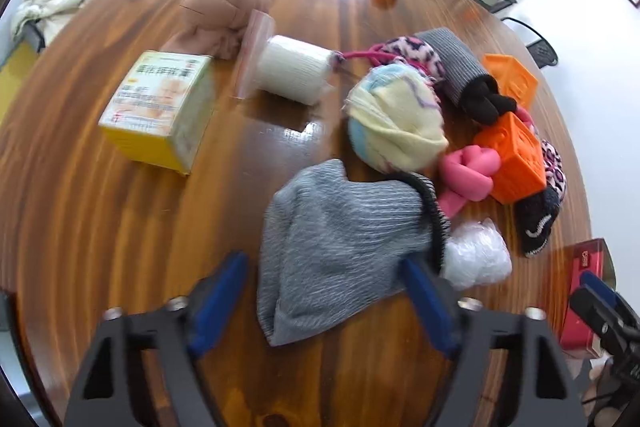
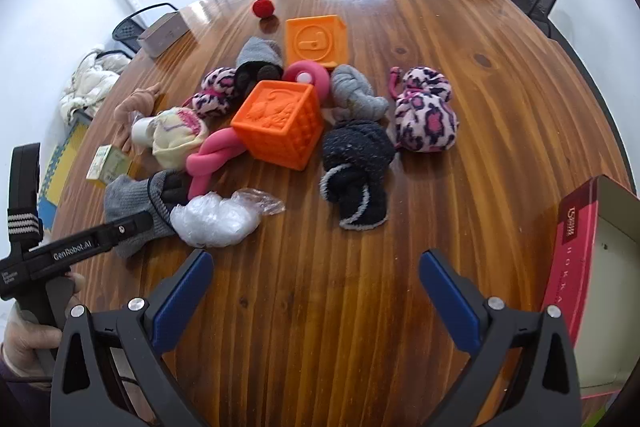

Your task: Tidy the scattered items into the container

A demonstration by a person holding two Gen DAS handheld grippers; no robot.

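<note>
In the left wrist view, the left hand-held gripper (image 1: 324, 291) stands wide open at the bottom centre, its blue pads either side of a grey ribbed knit sock (image 1: 340, 251) lying on the glossy wooden surface (image 1: 120, 227). Just right of the sock sits a crumpled clear plastic bag (image 1: 476, 255). In the right wrist view, the right hand-held gripper (image 2: 316, 279) is also open over bare wood, holding nothing. The red cardboard box (image 2: 576, 247), open-topped, sits at the right edge, well apart from the sock.
</note>
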